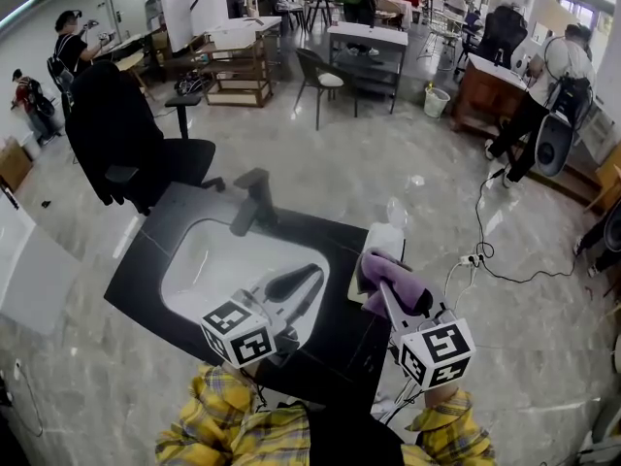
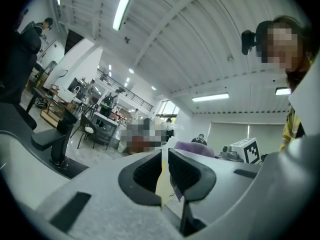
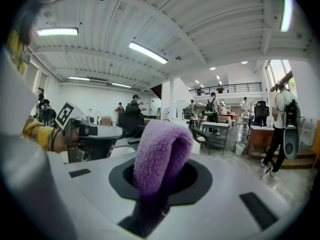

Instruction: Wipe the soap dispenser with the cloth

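Right gripper pinches folded purple cloth — long axis along the jaws, loop end forward; left gripper pressed together, empty

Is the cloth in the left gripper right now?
No, the purple cloth sits clamped between the jaws of the right gripper, while the left gripper holds nothing.

Glossy grey floor, black office chair, white table, strip lights
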`<state>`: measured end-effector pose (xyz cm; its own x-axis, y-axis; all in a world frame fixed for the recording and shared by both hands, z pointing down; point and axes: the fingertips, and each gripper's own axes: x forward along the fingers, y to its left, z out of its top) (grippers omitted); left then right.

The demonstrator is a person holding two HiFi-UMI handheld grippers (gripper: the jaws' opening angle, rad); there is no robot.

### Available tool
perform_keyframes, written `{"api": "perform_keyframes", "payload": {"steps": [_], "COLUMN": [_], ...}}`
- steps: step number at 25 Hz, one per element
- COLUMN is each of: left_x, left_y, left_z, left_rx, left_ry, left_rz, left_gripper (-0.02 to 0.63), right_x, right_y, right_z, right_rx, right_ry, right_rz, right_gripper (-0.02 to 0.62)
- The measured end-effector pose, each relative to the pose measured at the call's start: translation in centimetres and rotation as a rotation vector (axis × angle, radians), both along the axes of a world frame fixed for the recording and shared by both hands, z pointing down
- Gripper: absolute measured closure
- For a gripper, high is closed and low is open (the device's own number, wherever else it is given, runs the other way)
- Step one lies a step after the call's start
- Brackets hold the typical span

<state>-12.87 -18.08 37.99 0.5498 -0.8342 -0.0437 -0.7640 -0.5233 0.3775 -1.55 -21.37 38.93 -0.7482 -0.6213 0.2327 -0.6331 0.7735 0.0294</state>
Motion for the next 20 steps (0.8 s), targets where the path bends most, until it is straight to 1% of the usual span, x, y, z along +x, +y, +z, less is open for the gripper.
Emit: {"api": "perform_keyframes", "payload": {"steps": [4,10,16,20], "left_x": [0.2,0.2,-0.4,-0.8], "left_y": [0.1,0.4,0.5,0.7], "left_z": [-0.2,0.3,0.6,0.8], "left_rx": [-0.005,-0.008,-0.023,-0.031], "left_ry": [0.002,0.006,0.030,0.022], "left_rz": [-0.005,-0.009,-0.028,-0.036], "left_gripper": [0.565,0.565,0.565,0.565], "right_x": [0.1,-0.3,-0.1,-0.3], "right_y": [0.4,0.8,0.6,0.6], "right_z": [0.4,3.1,6.3,7.7], "right_rx": [-0.016,-0.083,-0.113,-0.130], "right_ry": [0.007,-0.021,0.031,0.056], "right_rz": [-0.009,-0.010,-0.007,-0.001], "right_gripper": [0.521,0.521,0.520,0.520]}}
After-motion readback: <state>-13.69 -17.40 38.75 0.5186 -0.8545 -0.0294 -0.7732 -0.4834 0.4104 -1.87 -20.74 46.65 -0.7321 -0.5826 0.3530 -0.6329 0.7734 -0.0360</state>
